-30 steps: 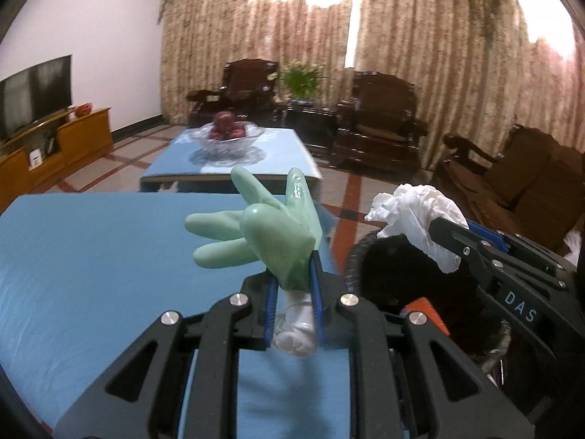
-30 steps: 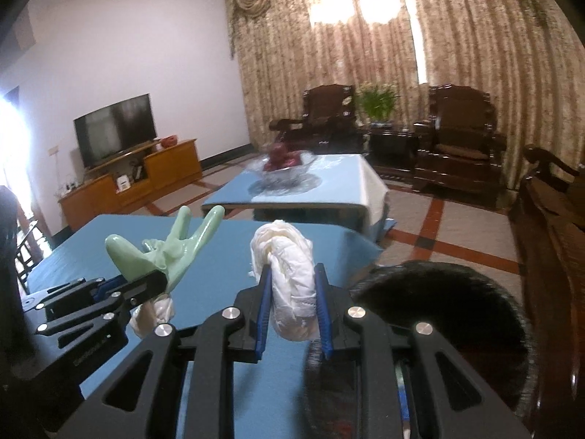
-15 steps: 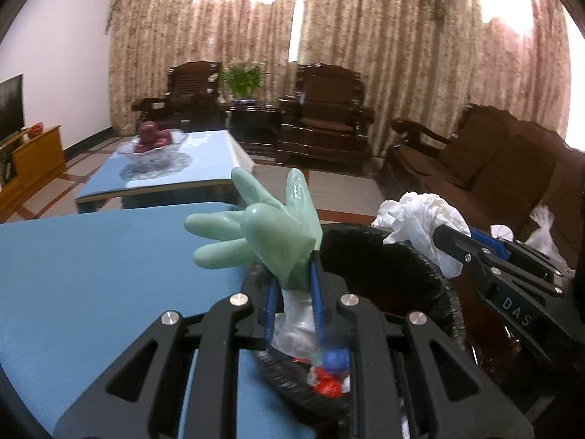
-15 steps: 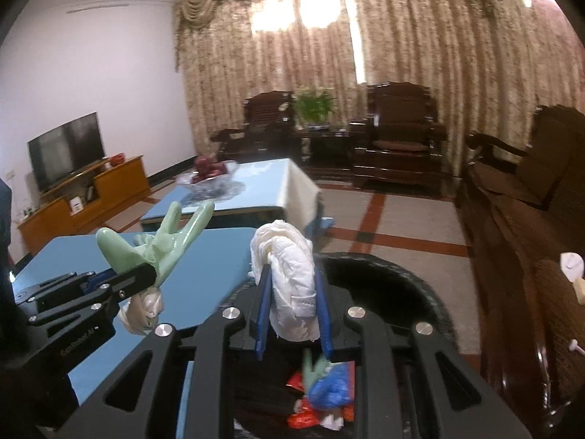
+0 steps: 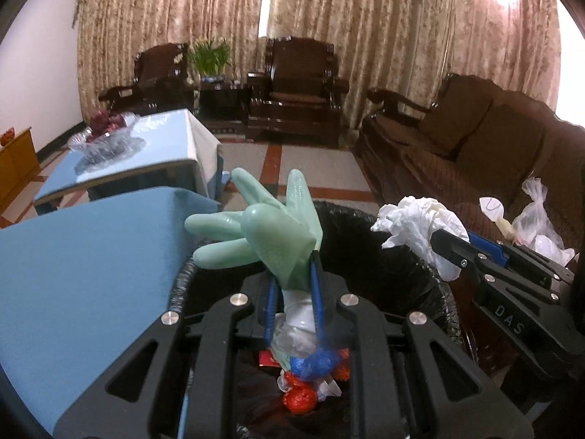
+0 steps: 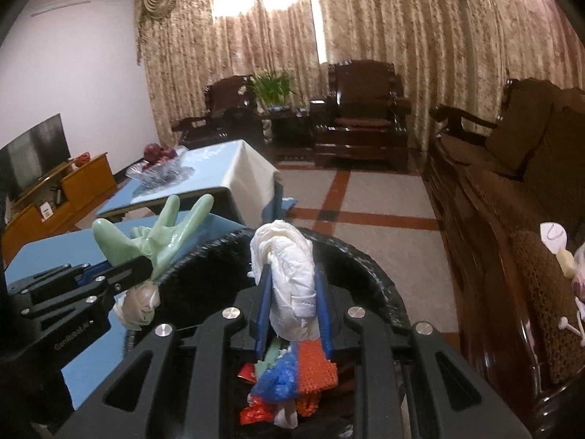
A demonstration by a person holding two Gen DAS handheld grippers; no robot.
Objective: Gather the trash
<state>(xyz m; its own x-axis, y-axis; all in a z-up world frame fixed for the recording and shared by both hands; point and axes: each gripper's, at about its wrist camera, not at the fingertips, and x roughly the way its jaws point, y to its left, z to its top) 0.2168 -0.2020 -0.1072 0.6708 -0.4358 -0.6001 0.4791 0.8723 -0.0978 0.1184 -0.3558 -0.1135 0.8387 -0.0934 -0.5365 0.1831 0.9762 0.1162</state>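
My left gripper point(image 5: 294, 285) is shut on a pale green rubber glove point(image 5: 256, 234) and holds it over the black-lined trash bin point(image 5: 420, 281). The glove also shows in the right wrist view point(image 6: 153, 237). My right gripper point(image 6: 290, 292) is shut on a crumpled white tissue point(image 6: 289, 274) above the same bin point(image 6: 384, 292). The tissue shows at the right of the left wrist view point(image 5: 420, 230). Red, blue and orange scraps point(image 6: 292, 376) lie inside the bin.
The blue-covered table point(image 5: 73, 274) lies left of the bin. A second blue table with a glass fruit bowl point(image 5: 106, 139) stands farther back. A brown sofa point(image 5: 493, 146) with white plastic bags point(image 5: 533, 219) is at the right. Dark armchairs stand by the curtains.
Both grippers have moved right from over the blue table to above the bin, still holding the glove and the tissue. The bin's contents have come into view.
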